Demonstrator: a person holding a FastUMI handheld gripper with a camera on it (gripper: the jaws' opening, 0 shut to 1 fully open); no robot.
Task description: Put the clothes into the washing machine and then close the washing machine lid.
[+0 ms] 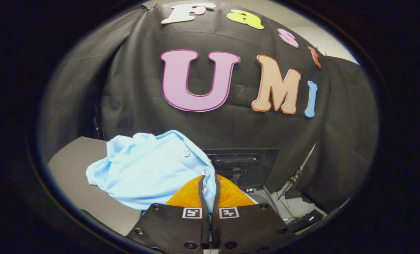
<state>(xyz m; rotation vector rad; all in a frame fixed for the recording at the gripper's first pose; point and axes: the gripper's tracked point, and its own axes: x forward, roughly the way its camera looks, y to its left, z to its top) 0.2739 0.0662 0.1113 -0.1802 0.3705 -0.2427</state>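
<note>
Nearest, I note the gripper (210, 180) with its two fingers drawn almost together, a thin fold of the shirt (150, 169) caught between their tips. Both fingers press on the cloth right at a button placket; one button sits at the tips and a second lies a little farther up the fabric. I see the light blue shirt bunched and hanging to the left of the fingers, its bulk over a grey table (72, 165) that runs off to the left. Just beyond the fingertips and slightly right, I record a dark boxy unit (243, 164) standing low against the booth wall; I cannot tell whether it is the washing machine. To the right of it, loose cables (289, 190) lie on a pale floor.
</note>
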